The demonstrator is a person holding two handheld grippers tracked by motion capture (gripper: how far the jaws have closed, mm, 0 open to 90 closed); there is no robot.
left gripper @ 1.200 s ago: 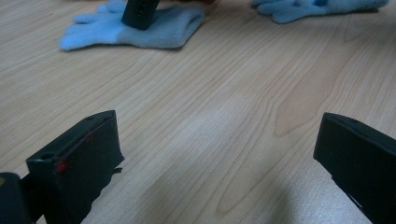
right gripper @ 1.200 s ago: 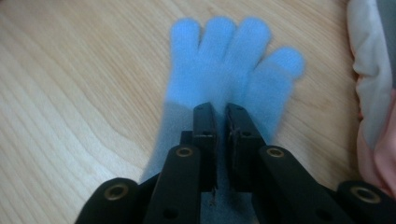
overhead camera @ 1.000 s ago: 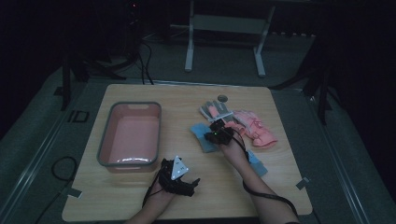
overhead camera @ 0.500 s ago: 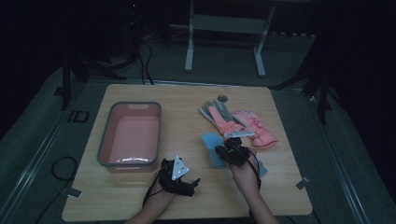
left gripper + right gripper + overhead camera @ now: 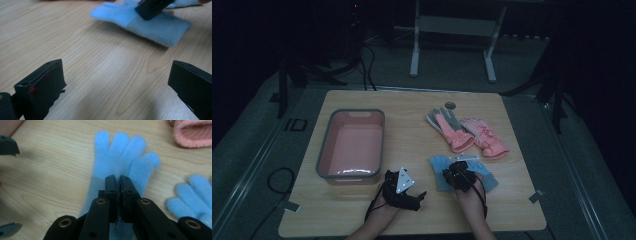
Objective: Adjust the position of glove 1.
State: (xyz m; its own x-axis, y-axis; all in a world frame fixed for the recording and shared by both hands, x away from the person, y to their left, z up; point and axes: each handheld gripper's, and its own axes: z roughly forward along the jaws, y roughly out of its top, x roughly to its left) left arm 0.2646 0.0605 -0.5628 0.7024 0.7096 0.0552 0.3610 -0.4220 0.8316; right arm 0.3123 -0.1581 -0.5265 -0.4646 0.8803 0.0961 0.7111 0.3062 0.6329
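Blue glove [image 5: 117, 167] is the one I'm working on, lying flat on the wooden table [image 5: 422, 130] near my side, a bit right of the middle, fingers spread and pointing away from me in the right gripper view. My right gripper [image 5: 119, 180] sits right over its palm area with the jaws pressed together, basically no gap. Can't honestly tell if any fleece is pinched between them or if they're just resting on top of it.

A second blue glove [image 5: 192, 195] lies just to the right of the first one, apart from it.

My left gripper [image 5: 117, 82] is parked low over bare wood, left of the gloves, jaws spread wide with nothing between them. From its own camera I can see the first glove lying farther off, with the right gripper's black tip on it.

Farther back on the right there's a pair of pink gloves [image 5: 467, 132] side by side, and on the left a pink tub [image 5: 324, 150] with a grey rim.
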